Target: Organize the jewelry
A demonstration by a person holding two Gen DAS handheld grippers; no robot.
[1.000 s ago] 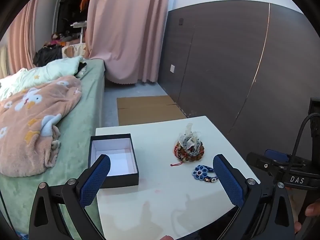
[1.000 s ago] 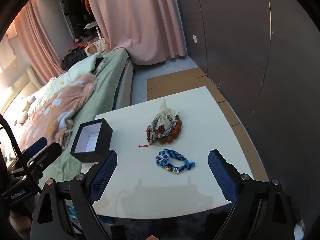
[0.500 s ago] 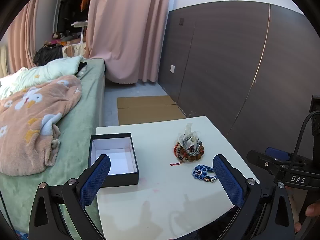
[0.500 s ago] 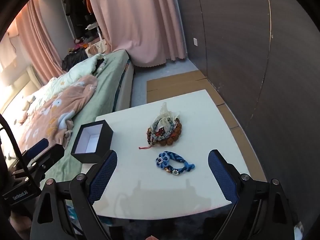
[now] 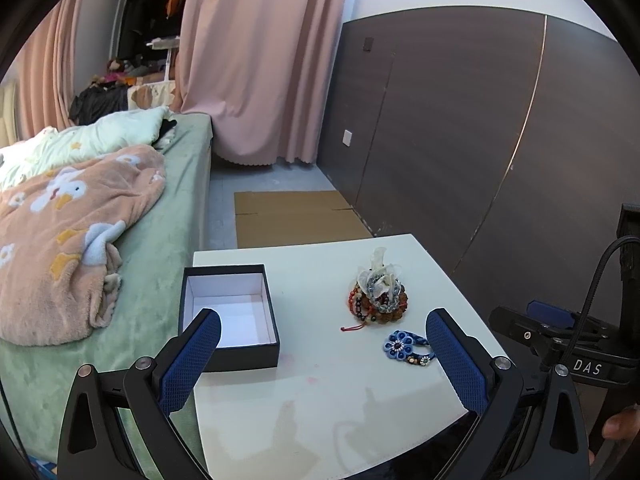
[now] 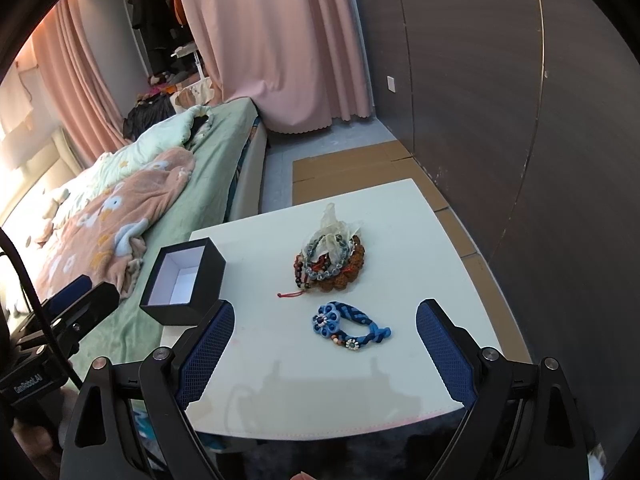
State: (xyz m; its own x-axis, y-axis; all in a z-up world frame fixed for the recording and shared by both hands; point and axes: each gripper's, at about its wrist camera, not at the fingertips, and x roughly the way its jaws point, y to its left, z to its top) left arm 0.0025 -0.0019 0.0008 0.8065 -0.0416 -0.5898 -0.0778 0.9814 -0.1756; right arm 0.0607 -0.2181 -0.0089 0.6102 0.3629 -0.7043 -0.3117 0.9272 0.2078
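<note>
Blue bracelet point(image 6: 350, 326) is best straddled squarely by the wide-apart, empty right gripper point(image 6: 325, 340) before boxing point(image 6: 182, 282).

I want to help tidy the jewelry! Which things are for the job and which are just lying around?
For the job:
black box
bead bracelet pile
blue braided bracelet
white table

Just lying around:
peach blanket
bed
pink curtain
cardboard
</note>
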